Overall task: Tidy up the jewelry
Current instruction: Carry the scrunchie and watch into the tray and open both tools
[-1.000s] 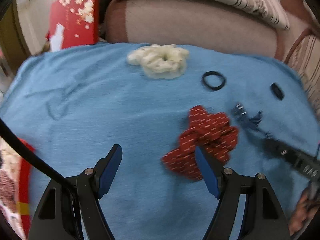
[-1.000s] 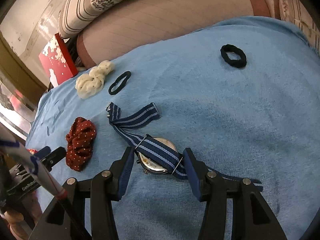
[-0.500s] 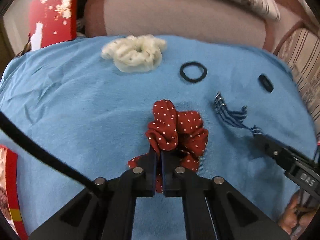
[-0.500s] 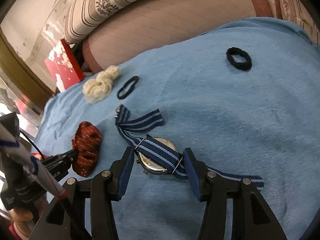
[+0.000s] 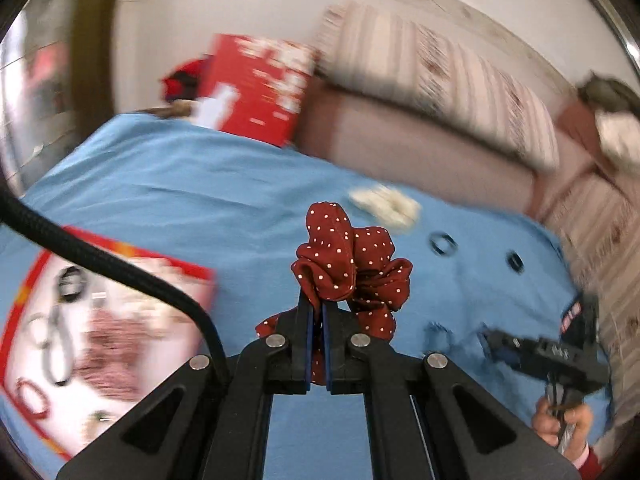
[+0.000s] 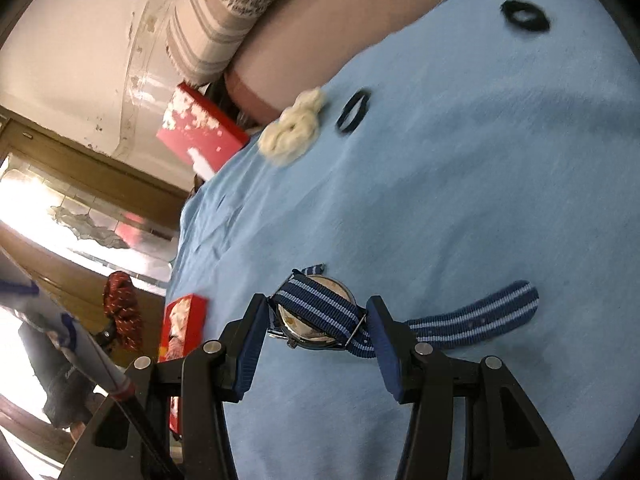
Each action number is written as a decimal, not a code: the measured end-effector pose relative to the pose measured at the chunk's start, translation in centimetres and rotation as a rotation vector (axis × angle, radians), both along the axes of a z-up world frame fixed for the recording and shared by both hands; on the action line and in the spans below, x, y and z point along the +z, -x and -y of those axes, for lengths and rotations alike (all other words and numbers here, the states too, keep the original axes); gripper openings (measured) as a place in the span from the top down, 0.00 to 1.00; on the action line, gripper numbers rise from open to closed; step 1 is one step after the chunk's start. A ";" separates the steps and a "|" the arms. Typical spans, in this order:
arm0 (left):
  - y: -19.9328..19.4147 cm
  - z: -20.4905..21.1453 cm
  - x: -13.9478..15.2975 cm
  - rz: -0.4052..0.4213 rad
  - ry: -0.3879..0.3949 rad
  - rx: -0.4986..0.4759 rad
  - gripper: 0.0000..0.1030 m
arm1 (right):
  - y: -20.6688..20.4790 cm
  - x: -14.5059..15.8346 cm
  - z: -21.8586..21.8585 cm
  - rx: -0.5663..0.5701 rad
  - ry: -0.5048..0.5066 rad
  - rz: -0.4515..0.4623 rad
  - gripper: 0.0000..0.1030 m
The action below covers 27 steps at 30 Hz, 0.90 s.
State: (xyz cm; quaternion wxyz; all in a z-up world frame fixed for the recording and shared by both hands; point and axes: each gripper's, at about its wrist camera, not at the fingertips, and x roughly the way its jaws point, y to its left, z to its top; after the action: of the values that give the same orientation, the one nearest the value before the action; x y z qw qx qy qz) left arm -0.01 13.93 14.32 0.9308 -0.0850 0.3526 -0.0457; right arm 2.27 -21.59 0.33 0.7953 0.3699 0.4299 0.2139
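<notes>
My left gripper [image 5: 316, 312] pinches the red dotted scrunchie [image 5: 352, 264], lifted clear of the blue cloth [image 5: 200, 184]. My right gripper [image 6: 316, 328] clamps the striped-strap watch [image 6: 316, 316] above the cloth's near edge.

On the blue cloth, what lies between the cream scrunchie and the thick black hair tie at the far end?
A thin black hair tie, just beside the cream scrunchie; past it, bare blue cloth runs to the thick black hair tie. The right wrist view shows this best.

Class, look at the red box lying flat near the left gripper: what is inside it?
Inside the red box, blurred: a black hair tie, a red ring, something pinkish. A black cable crosses it, covering part.
</notes>
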 end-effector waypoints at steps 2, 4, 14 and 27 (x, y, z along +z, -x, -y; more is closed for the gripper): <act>1.2 -3.4 0.5 0.019 -0.002 0.070 0.97 | 0.7 0.4 -1.8 0.017 -0.024 -0.008 0.47; 2.3 -6.7 0.7 0.026 0.012 0.133 0.97 | 1.1 0.9 -3.3 0.037 -0.044 -0.013 0.47; 6.8 -20.5 0.1 0.026 0.074 0.414 0.97 | 1.2 9.3 -15.6 0.227 -0.114 0.096 0.47; 7.0 -29.1 -6.3 -0.214 0.263 0.469 0.97 | -1.2 10.0 -35.3 0.455 -0.229 -0.005 0.47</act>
State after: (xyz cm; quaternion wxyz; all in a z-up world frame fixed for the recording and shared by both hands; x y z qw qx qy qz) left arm -6.99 42.99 8.04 0.8544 -0.2885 0.4107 0.1347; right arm 3.43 13.71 10.31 0.6785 0.3518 0.4772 0.4338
